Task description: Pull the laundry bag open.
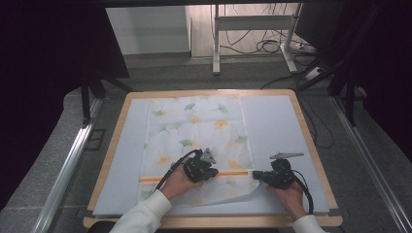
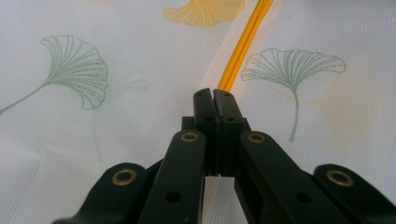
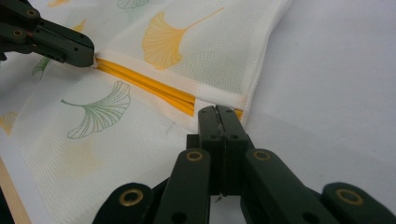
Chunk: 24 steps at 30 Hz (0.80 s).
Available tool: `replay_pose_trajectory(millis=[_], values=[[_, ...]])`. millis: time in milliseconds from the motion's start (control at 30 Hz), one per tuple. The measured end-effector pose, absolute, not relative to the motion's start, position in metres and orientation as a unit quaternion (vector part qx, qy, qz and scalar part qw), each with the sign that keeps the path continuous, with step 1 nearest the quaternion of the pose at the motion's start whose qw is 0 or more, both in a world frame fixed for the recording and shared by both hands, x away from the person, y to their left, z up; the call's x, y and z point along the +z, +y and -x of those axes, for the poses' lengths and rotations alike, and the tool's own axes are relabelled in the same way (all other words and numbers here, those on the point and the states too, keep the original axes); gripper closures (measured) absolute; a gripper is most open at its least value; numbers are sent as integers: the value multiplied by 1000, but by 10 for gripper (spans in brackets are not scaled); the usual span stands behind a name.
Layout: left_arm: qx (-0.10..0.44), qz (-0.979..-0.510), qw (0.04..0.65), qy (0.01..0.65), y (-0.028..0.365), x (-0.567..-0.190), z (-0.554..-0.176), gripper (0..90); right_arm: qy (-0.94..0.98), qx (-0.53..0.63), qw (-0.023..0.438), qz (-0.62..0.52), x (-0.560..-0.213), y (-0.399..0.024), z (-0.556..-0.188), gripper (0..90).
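Cloth (image 1: pixel 194 131) under both level, closed tools: left tool (image 1: pixel 206 171), right tool (image 1: pixel 257 175).

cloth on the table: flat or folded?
Mostly spread flat. The ginkgo-print cloth has its near right corner lifted off the pale mat, by the right gripper.

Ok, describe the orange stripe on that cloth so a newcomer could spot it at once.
Start at the wooden table with its pale mat, and find the white cloth printed with green and yellow ginkgo leaves. Near its front edge runs the orange stripe, the only straight solid band among the scattered leaves.
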<state>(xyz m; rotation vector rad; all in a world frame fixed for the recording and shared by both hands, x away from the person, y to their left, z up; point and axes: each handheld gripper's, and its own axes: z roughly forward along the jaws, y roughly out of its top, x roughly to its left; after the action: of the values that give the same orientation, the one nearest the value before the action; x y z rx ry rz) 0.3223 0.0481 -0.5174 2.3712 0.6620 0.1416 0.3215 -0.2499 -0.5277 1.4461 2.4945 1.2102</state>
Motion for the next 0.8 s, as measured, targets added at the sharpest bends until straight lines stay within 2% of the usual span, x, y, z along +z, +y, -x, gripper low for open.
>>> replay_pose_trajectory(millis=[800], values=[[50, -909, 325, 258, 54, -517, -321, 900, 798, 387, 6, -461, -528, -250, -322, 899]])
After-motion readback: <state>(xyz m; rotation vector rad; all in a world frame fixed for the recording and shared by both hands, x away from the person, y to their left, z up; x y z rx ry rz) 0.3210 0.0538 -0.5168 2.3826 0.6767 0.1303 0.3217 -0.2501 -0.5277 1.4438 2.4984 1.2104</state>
